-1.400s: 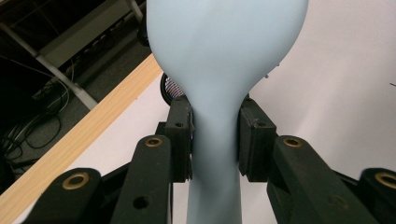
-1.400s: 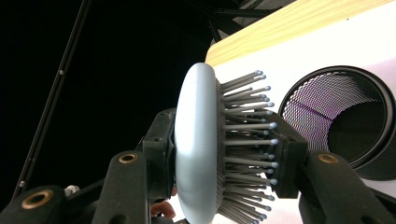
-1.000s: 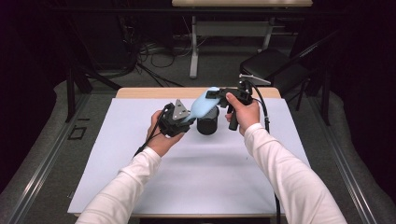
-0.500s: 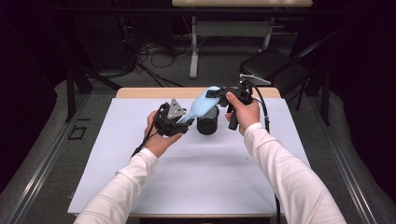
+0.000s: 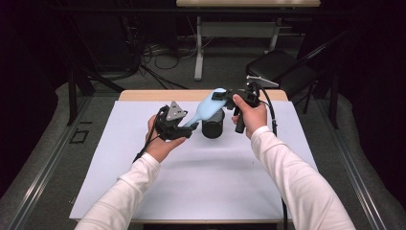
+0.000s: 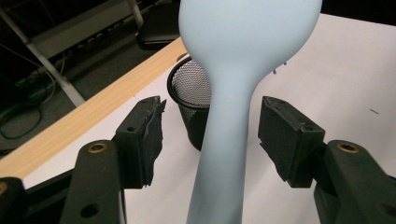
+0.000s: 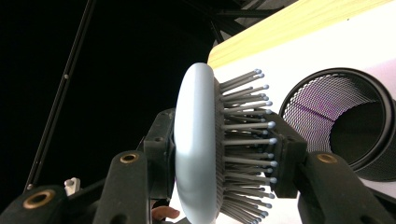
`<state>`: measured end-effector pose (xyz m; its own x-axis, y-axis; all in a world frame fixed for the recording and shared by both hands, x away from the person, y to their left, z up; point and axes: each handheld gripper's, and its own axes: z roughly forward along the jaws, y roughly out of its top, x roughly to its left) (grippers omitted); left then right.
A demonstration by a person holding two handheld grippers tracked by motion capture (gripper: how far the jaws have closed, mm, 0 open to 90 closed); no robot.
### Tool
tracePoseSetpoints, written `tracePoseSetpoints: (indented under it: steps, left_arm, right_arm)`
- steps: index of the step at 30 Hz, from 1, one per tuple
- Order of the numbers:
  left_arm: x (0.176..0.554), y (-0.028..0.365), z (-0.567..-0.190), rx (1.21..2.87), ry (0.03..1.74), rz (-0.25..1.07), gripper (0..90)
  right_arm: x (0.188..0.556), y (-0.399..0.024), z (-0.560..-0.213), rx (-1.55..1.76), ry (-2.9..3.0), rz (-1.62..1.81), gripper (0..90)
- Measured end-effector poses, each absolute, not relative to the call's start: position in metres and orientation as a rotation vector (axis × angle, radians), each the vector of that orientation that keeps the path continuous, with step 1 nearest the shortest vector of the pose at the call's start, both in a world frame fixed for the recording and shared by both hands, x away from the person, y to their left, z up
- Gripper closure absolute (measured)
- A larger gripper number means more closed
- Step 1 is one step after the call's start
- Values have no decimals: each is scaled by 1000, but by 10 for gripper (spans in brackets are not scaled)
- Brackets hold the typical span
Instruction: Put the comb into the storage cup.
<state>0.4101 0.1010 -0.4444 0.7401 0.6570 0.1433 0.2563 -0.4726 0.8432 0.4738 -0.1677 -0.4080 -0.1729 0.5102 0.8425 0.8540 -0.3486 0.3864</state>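
So the right gripper [image 5: 229, 97] is clamping the head of a light blue hairbrush [image 5: 207, 108]. One jaw is pressing on the smooth back, the other is pushing into the bristles [image 7: 247, 140], so it's a solid grip. From that gripper the brush is slanting down and away toward the other hand, with the handle [image 6: 223, 154] ending up between the jaws of the left gripper [image 5: 181, 132].

The left gripper's jaws have just been opening. In the left gripper view they're standing clear of the handle on both sides, with a gap each side, so nothing is pinching there even though the handle is running right up the middle between them. The brush is hanging off the right gripper alone.

A black mesh cup [image 5: 212, 125] is sitting upright on the white table [image 5: 215, 182], just below the brush head and right beside the right gripper's jaws. Seen from the left gripper it's just past the jaws, behind the handle. In the right gripper view its open mouth [image 7: 341, 126] is sitting close off the bristle side.

Both hands are hovering above the table.
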Motion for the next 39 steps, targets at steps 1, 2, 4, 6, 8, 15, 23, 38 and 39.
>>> tracePoseSetpoints:
  steps: [1,2,4,6,8,15,23,38,39]
  left_arm:
    - [410,102,-444,2054,694,569,400]
    - [409,103,-443,2051,699,567,397]
    - [408,106,-442,2042,710,550,395]
    - [406,108,-441,2042,713,539,392]
    - [405,109,-440,2044,715,543,392]
    - [402,114,-437,2031,723,531,401]
    - [403,124,-433,1991,752,487,401]
    - [409,134,-433,1916,874,467,155]
    - [410,135,-433,1911,884,467,155]
  right_arm:
    - [474,-168,-408,-1781,-1565,-1534,520]
    - [474,-169,-407,-1782,-1562,-1536,520]
    - [473,-170,-407,-1782,-1560,-1545,520]
    - [473,-171,-406,-1781,-1559,-1548,520]
    - [473,-172,-405,-1785,-1554,-1564,520]
    - [474,-176,-402,-1791,-1544,-1575,520]
    - [474,-179,-394,-1788,-1557,-1592,520]
    - [475,-186,-375,-1809,-1594,-1632,520]
    - [476,-187,-374,-1808,-1603,-1635,520]
